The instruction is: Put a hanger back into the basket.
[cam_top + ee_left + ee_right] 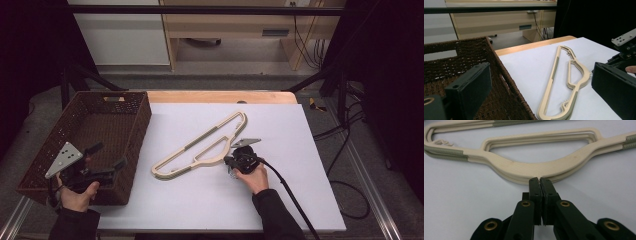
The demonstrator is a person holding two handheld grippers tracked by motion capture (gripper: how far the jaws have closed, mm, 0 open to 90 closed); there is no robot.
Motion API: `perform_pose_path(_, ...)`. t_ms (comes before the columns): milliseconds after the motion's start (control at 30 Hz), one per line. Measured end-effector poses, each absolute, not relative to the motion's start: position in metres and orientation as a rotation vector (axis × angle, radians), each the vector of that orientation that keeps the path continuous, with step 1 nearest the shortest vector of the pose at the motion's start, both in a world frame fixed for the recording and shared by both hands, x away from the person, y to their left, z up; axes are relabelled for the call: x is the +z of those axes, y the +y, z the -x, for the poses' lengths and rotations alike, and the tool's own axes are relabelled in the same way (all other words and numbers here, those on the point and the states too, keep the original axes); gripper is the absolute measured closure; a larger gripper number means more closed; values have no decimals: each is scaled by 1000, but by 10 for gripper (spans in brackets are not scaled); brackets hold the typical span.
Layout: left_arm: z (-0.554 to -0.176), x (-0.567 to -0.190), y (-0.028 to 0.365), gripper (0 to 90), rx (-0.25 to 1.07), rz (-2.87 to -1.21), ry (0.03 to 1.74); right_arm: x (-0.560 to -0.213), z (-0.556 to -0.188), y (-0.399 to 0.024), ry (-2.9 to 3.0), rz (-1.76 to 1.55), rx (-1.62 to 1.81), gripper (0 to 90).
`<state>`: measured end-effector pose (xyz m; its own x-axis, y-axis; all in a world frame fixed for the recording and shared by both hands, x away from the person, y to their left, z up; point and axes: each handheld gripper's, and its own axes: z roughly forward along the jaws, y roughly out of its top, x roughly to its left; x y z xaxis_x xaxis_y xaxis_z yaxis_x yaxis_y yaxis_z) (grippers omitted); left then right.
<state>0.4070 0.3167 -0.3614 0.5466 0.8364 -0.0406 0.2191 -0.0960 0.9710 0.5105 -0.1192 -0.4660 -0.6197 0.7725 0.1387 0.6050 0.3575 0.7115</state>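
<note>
From the high view, the hanger (202, 146) lies flat on the white table (280, 195) at the centre of the frame, its long axis running from lower left to upper right. Your right gripper (233, 161) sits at the lower right edge of it, tips against the curved middle bar; this hand is much the nearer one. Your left gripper (107, 162) hangs over the brown basket (135, 107) at the left of the frame, well apart from the hanger.

In the left gripper view, the jaws stand wide apart with nothing between them. The hanger (564, 82) lies right of centre, beyond the basket rim (506, 77).

In the right gripper view, the jaws are pressed together, tips touching the near edge of the hanger's curved bar (534, 170). I cannot tell whether they pinch that edge or merely butt against it. The gripper (540, 180) points low, nearly level with the table, straight across the hanger's length.
</note>
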Motion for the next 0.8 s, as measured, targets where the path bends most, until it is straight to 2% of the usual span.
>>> perform_pose_path(367,-402,-353,298,32,643,-1656,860,-457,-511,-124,2382,-1210,1131,889)
perform_pose_path(800,-405,-356,248,38,586,-1763,809,-447,-511,-122,2365,-1189,1106,889)
